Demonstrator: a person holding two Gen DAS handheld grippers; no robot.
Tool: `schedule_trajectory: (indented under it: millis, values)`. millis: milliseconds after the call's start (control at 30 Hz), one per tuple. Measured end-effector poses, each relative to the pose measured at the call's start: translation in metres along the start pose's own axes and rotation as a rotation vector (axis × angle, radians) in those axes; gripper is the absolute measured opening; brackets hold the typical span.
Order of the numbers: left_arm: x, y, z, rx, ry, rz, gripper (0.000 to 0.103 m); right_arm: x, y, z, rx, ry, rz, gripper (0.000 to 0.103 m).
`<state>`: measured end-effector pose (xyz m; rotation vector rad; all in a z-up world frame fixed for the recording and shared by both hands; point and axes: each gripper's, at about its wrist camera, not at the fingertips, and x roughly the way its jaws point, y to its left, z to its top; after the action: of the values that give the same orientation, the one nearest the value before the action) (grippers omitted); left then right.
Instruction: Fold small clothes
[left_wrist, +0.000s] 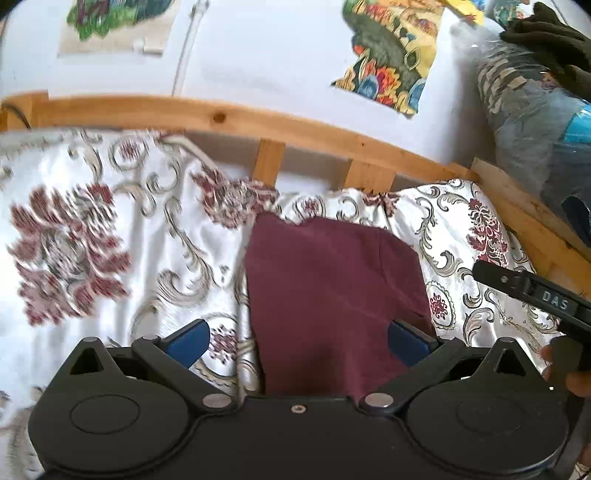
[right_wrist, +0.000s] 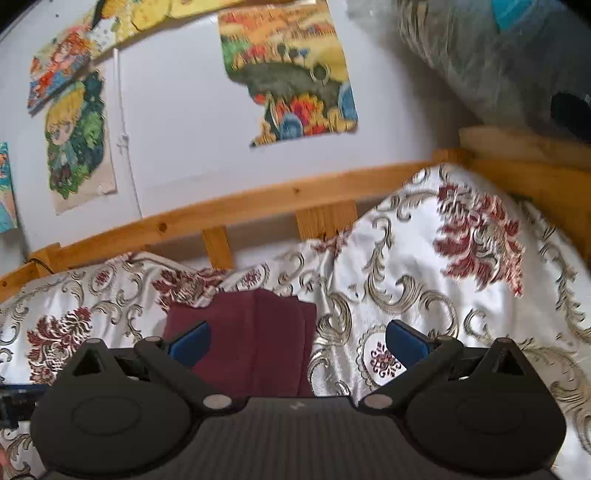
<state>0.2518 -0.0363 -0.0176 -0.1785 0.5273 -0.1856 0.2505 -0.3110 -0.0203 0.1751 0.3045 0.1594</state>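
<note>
A maroon garment (left_wrist: 332, 291) lies folded into a narrow strip on the patterned white bedspread (left_wrist: 110, 229). My left gripper (left_wrist: 297, 339) is open and empty above its near end, blue fingers (left_wrist: 190, 341) spread wide to either side. The right gripper's black body (left_wrist: 535, 291) shows at the right edge of the left wrist view. In the right wrist view the same garment (right_wrist: 255, 332) lies ahead and to the left. My right gripper (right_wrist: 297, 341) is open and empty, its left finger over the garment, its right finger (right_wrist: 406, 341) over the bedspread (right_wrist: 424, 266).
A wooden bed rail (left_wrist: 258, 125) runs along the far side against a white wall with colourful pictures (right_wrist: 291, 74). A plastic-wrapped bundle (left_wrist: 535, 122) with dark clothes on top sits at the right end of the bed.
</note>
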Motion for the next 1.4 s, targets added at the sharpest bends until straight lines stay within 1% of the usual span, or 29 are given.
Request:
schedule_trajectory:
  millis: [133,233,367,500,700,900,1067,1233,1400]
  values:
    - [-0.029,-0.007,0.007,0.047,-0.040,0.038,0.102,-0.030,0.007,0.004,-0.016,-0.052,0.003,0.103]
    - [-0.050,-0.010,0.012,0.065,-0.063,0.053,0.102,-0.053,0.013,0.005,-0.028,-0.084,0.005,0.103]
    - [-0.081,-0.016,0.015,0.080,-0.077,0.049,0.102,-0.087,0.021,0.004,-0.065,-0.120,0.009,0.103]
    - [-0.110,-0.023,0.015,0.093,-0.106,0.047,0.102,-0.120,0.029,0.006,-0.098,-0.145,0.019,0.103]
    - [-0.148,-0.033,0.010,0.120,-0.141,0.045,0.102,-0.161,0.042,0.010,-0.104,-0.183,0.034,0.103]
    - [-0.182,-0.039,-0.004,0.141,-0.174,0.055,0.102,-0.195,0.053,0.002,-0.103,-0.208,0.041,0.103]
    - [-0.203,-0.037,-0.027,0.159,-0.184,0.071,0.102,-0.220,0.058,-0.019,-0.082,-0.188,0.033,0.103]
    - [-0.214,-0.035,-0.052,0.179,-0.172,0.096,0.102,-0.237,0.065,-0.046,-0.112,-0.172,0.002,0.103]
    - [-0.216,-0.027,-0.074,0.160,-0.160,0.106,0.102,-0.244,0.072,-0.065,-0.129,-0.157,-0.028,0.103]
